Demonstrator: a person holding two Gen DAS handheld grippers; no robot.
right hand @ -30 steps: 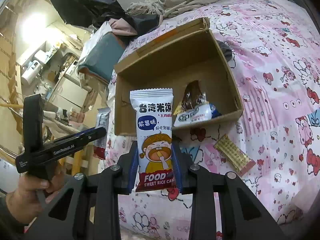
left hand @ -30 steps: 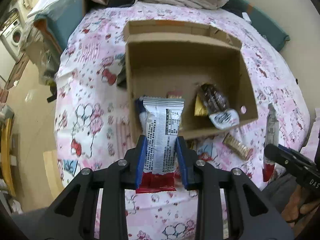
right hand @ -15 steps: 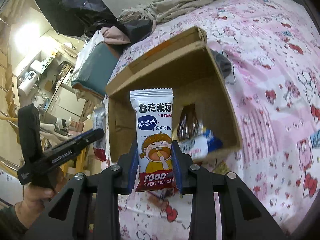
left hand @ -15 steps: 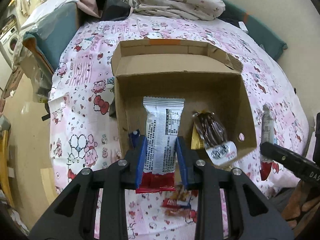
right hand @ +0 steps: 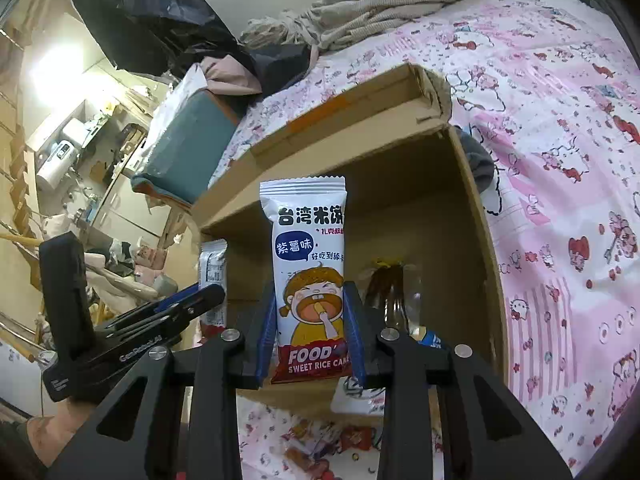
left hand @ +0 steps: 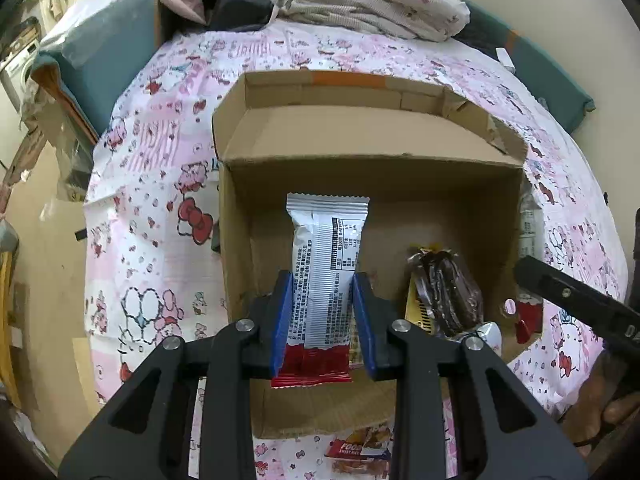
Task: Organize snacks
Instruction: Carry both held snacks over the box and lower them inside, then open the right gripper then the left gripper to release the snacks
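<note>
Already, part of the sorting appears done: a dark brown clear-wrapped snack [left hand: 444,292] lies on the floor of the open brown cardboard box [left hand: 360,160], with a yellow packet [left hand: 418,308] tucked beside it. Two more packets are held over the box. The left gripper [left hand: 323,312] is clamped on a silver-and-red foil snack packet [left hand: 326,272], held upright above the box's left half. The right gripper [right hand: 310,328] is closed on a white rice-cake packet with a cartoon face [right hand: 310,276], raised in front of the box's near wall. Neither has been released yet. Outside the box, on the pink cartoon-print bedsheet [left hand: 152,208], a red-and-white packet [left hand: 360,446] is seen by the near wall and another silver-and-red packet [left hand: 530,272] along the right wall, so several snacks seem left to place.
</note>
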